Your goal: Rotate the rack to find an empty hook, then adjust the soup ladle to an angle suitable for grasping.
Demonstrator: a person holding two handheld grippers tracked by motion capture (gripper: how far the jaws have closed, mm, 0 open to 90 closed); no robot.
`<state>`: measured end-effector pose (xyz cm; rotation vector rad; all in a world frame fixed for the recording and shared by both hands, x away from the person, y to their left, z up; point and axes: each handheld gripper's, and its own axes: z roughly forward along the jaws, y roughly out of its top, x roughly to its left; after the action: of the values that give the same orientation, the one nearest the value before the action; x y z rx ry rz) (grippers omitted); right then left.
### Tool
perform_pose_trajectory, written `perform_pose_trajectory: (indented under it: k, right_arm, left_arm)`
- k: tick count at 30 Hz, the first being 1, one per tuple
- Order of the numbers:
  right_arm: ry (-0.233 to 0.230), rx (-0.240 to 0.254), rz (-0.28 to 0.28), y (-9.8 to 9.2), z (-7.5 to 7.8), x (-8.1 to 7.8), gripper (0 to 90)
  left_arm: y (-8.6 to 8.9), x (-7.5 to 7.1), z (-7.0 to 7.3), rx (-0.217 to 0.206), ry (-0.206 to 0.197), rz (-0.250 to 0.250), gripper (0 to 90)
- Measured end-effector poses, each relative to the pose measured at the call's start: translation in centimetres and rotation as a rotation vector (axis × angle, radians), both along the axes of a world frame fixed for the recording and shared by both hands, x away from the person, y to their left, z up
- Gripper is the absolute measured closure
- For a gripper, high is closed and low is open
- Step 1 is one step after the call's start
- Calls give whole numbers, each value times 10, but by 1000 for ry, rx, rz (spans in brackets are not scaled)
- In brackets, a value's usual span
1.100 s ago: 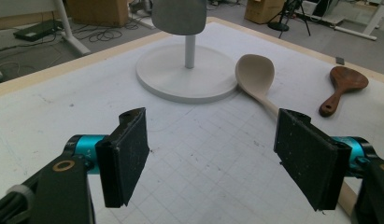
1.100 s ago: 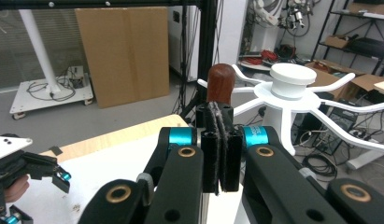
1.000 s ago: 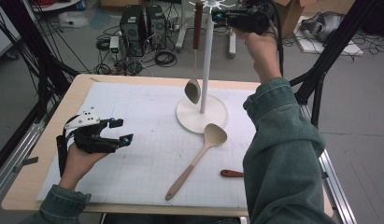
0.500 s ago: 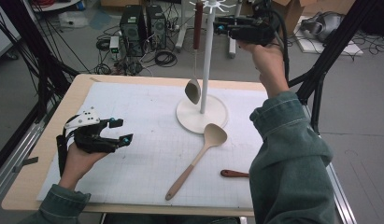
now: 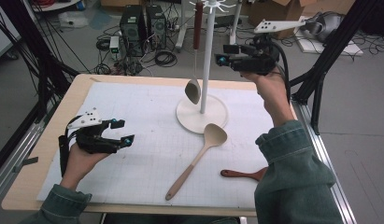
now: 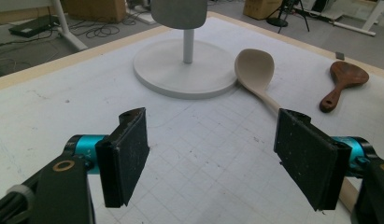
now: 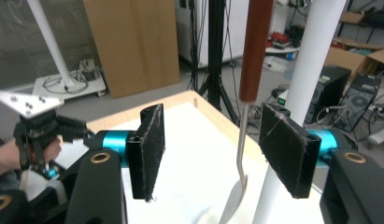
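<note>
Nearest to us, at about eight o'clock on the table (image 5: 26, 182), our left gripper (image 5: 123, 132) rests low over the white grid mat (image 5: 133, 112), its jaws standing apart with nothing between them. We judge that it waits here, kept out of the working lane.

A little farther in, around six o'clock, the pale wooden spoon (image 5: 199, 151) lies flat on the mat, its bowl touching the edge of the stand's round base (image 5: 187, 116) and its handle running back toward us. At about five o'clock the dark wooden spatula (image 5: 241, 174) lies partly under our right sleeve. Both sit within easy reach of the right hand, which we take to mean they are next for hanging.

Farther still, near twelve o'clock, the white rack stand (image 5: 207, 56) rises from its base. The metal ladle (image 5: 195, 70) with the reddish-brown handle hangs from a hook at the top, its bowl hanging clear above the base.

Our right gripper (image 5: 221, 53) is held high at about one o'clock, just beside the pole. Its jaws have just been opening; in the right gripper view they stand apart, and the ladle's handle shows in the gap, touching neither pad. We read this as a release: the ladle now bears on its hook, so the grip is no longer needed.
</note>
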<state>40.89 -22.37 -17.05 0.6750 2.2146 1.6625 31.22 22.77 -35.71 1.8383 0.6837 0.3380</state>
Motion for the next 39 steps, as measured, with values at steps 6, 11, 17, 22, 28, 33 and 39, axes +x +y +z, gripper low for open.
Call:
perform_pose_trajectory:
  k: [6, 11, 17, 22, 28, 33, 39]
  right_arm:
    - [32, -19, -8, -5, -25, -9, 384]
    - [67, -18, -6, -8, -44, -14, 359]
    - [86, -18, -2, -8, -63, -21, 338]
    - [104, -34, 3, -6, -81, -27, 338]
    - [131, -77, 0, -4, -100, -33, 338]
    - [137, -103, 3, -1, -112, -40, 332]
    - [148, -129, 24, 5, -129, -57, 324]
  left_arm:
    - [0, -1, 1, 2, 1, -5, 266]
    - [-1, 0, 0, 5, 2, -6, 265]
    - [-2, -1, 0, 3, 0, -8, 266]
    - [-4, -1, -3, 2, 7, -19, 262]
    - [-6, 0, -6, 6, 12, -27, 261]
    - [-8, -1, -6, 10, 7, -29, 261]
    - [-12, -1, -8, 19, 12, -36, 261]
